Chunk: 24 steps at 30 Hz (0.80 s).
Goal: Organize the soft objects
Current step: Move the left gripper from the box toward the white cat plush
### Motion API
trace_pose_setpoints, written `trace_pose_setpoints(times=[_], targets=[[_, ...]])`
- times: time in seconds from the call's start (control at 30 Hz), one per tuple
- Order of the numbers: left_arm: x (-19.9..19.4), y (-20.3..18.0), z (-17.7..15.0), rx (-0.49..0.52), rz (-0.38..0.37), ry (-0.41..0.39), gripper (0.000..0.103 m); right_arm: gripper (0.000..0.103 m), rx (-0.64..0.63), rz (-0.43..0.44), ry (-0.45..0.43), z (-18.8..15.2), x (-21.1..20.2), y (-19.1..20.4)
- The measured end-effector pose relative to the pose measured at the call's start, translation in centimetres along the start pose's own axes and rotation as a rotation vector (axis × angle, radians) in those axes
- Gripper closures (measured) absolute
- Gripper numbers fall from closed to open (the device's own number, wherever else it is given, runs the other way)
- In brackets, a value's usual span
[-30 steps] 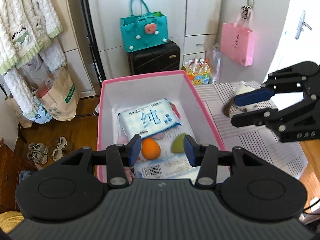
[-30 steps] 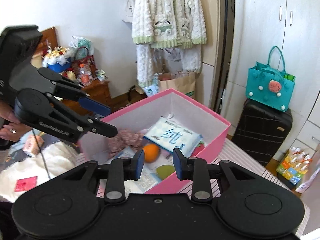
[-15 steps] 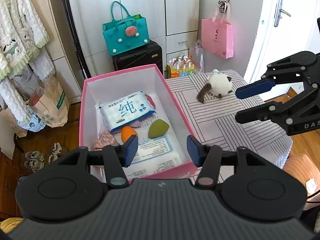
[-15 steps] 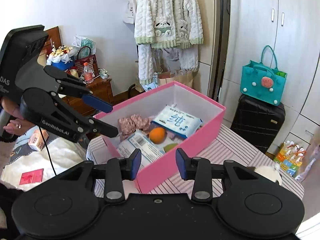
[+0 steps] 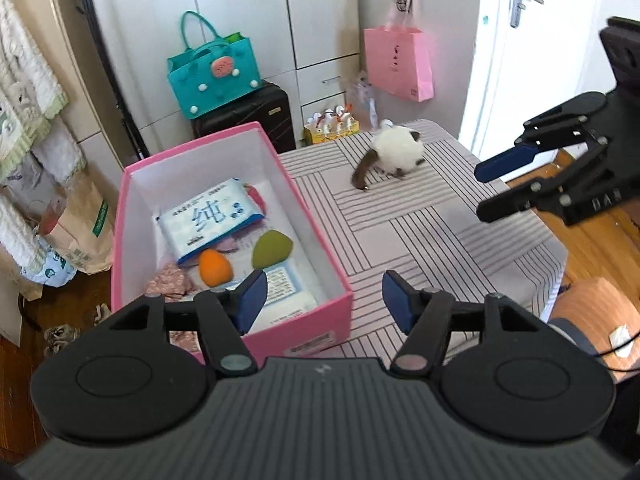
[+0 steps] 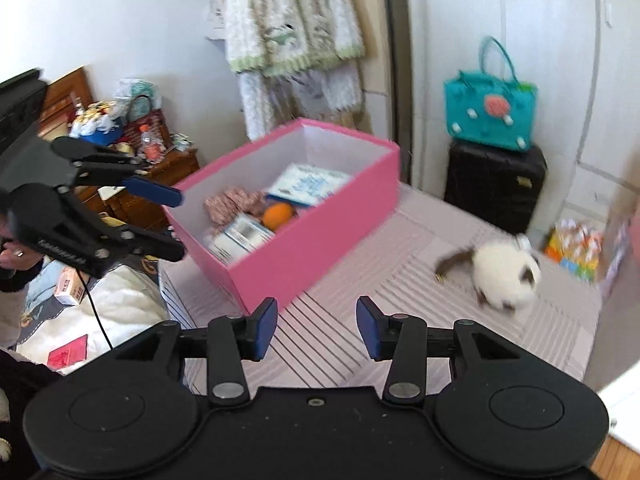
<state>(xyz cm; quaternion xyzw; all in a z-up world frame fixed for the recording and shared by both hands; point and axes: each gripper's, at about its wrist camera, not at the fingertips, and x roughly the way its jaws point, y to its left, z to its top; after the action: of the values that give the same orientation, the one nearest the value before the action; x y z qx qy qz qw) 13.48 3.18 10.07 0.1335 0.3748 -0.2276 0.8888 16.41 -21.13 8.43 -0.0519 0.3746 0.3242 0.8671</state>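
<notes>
Striped cloth covers the tabletop, which stands in a bedroom with white wardrobes, a teal handbag on a black suitcase, and a pink gift bag hanging on a door. Over the last second both cameras have drawn back from the pink box at the table's left edge and swung toward the open cloth, so the plush cat, hardly visible a second ago, is now in plain view near the far edge. That suggests the box's contents are finished with for the moment and the cat is the next soft thing to collect.

The left gripper hangs above the box's near right corner, jaws wide apart and empty. The right gripper hovers over the middle of the cloth, also spread wide with nothing between its pads, well short of the cat.

Inside the box lie a blue tissue pack, an orange sponge, an olive-green sponge, a flat wipes packet and a floral fabric piece.

The cat lies low on the cloth, its white body round. Its long axis runs from the dark tail, which reaches toward the box and the near side, to the brown-marked head end toward the far right corner. The right wrist view is blurred, so finer detail of its pose cannot be read.
</notes>
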Motion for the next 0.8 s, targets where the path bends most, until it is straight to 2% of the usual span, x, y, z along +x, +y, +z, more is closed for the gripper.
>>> trace_pose_setpoints(times=[0.23,0.4,0.47,0.6,0.7,0.8], targets=[[1.6,-2.3,0.2,0.024,-0.077,0.005,0.038,0.053,0.054,-0.057,0.005,-2.6,-0.3,-2.4],[3.4,-4.0,2.1,0.064,-0.104,0.026,0.037,0.051,0.051,-0.090,-0.003,-3.6,-0.6,-4.2],[3.9,-4.7,3.0,0.075,-0.112,0.024,0.036,0.047,0.040,-0.106,-0.011,-3.9,-0.8,-4.7],[4.9,-5.4,4.3,0.044,-0.150,-0.019,0.030,0.046,0.033,-0.119,-0.025,-4.3,-0.8,-6.3],[6.4,-5.4,5.1,-0.019,-0.194,-0.050,0.030,0.044,0.037,-0.116,-0.020,-4.2,-0.2,-8.1],[7.9,-5.7,6.0,-0.053,-0.195,-0.080,0.029,0.040,0.017,-0.132,-0.021,-4.0,0.3,-9.4]])
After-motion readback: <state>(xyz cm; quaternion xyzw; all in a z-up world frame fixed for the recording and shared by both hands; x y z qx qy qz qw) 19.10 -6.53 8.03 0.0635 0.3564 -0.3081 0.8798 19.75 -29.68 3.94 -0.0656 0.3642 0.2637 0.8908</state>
